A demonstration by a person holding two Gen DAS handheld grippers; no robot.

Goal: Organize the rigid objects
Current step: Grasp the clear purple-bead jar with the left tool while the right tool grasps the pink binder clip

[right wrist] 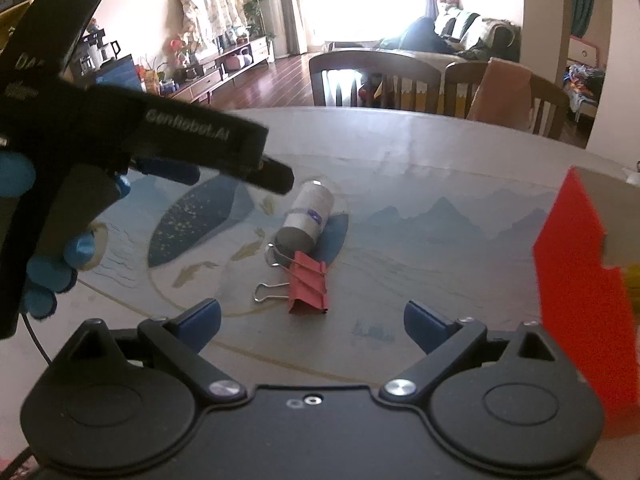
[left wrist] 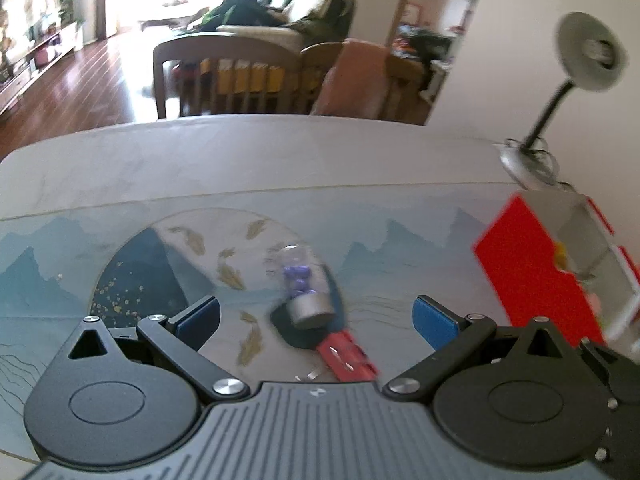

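A small clear bottle with purple bits inside and a grey cap lies on its side on the printed table mat; it also shows in the right wrist view. A red binder clip lies just in front of it, and its end shows in the left wrist view. My left gripper is open just above and behind the bottle and clip. My right gripper is open and empty, a little short of the clip. A red open box stands at the right, also in the right wrist view.
The left gripper's body, held by a blue-gloved hand, fills the left of the right wrist view. A desk lamp stands at the table's far right. Wooden chairs stand beyond the far table edge.
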